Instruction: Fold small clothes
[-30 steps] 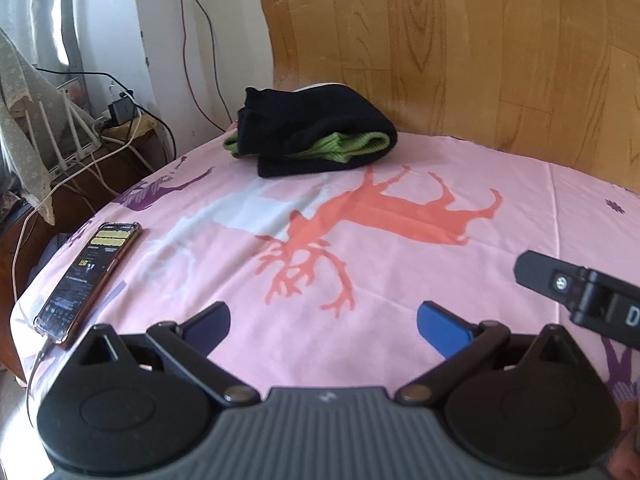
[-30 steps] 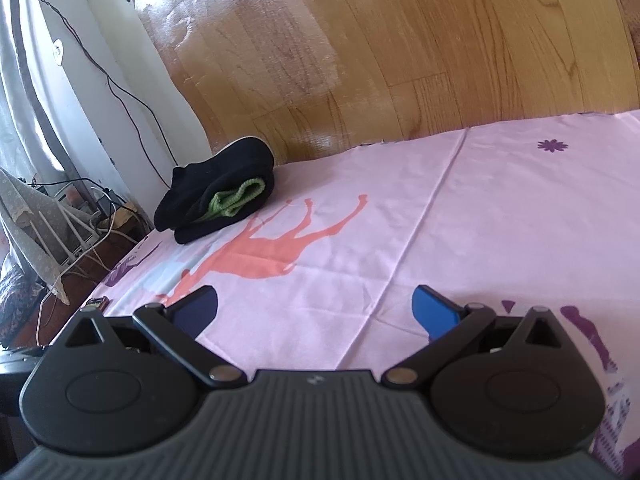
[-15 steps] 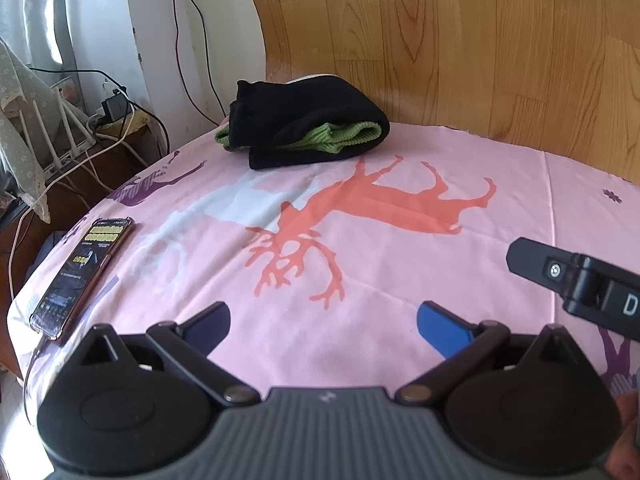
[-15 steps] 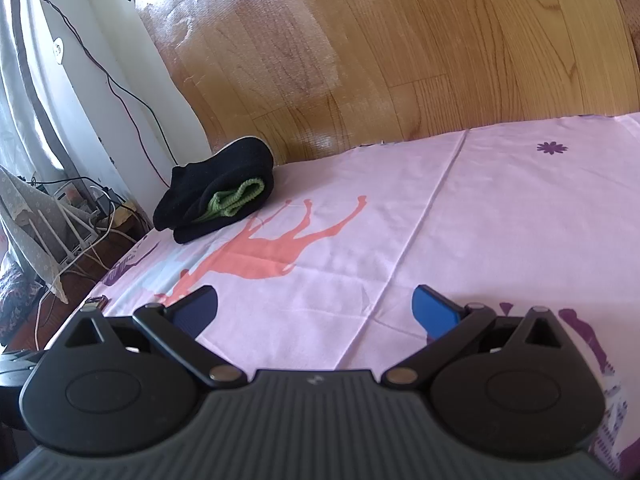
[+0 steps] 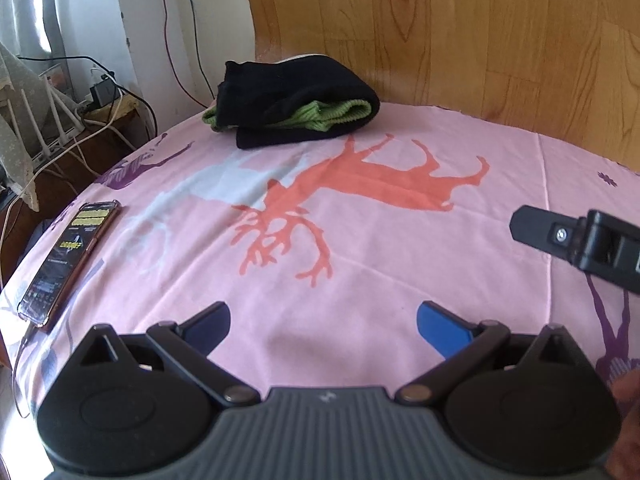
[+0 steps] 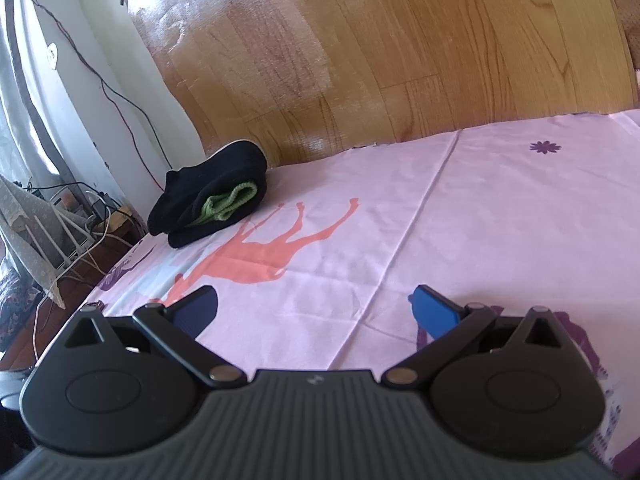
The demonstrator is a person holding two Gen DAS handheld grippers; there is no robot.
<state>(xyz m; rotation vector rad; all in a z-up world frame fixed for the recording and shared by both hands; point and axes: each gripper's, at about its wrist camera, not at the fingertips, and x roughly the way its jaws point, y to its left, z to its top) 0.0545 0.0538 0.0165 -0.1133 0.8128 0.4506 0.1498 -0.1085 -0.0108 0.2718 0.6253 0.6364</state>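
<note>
A folded pile of small clothes [image 5: 296,108], black cloth wrapped round a green knit piece, lies at the far left of the pink bed sheet [image 5: 360,248], close to the wooden headboard. The same pile [image 6: 212,196] shows far off in the right wrist view. My left gripper [image 5: 323,324] hovers open over the sheet, well short of the pile, with nothing between its blue pads. My right gripper [image 6: 313,310] is open and empty too, low over the sheet. Part of the right gripper's black body [image 5: 580,240] juts in at the right edge of the left wrist view.
A phone [image 5: 70,264] with a lit screen lies near the sheet's left edge. Beyond that edge stand a router, cables and a plug strip [image 5: 80,120]. The wooden headboard [image 6: 400,60] closes off the far side. A person's hand [image 5: 628,420] shows at the lower right.
The left gripper has drifted forward and a little left, so the pile and the deer print sit closer to the middle of its view. The right gripper has barely moved.
</note>
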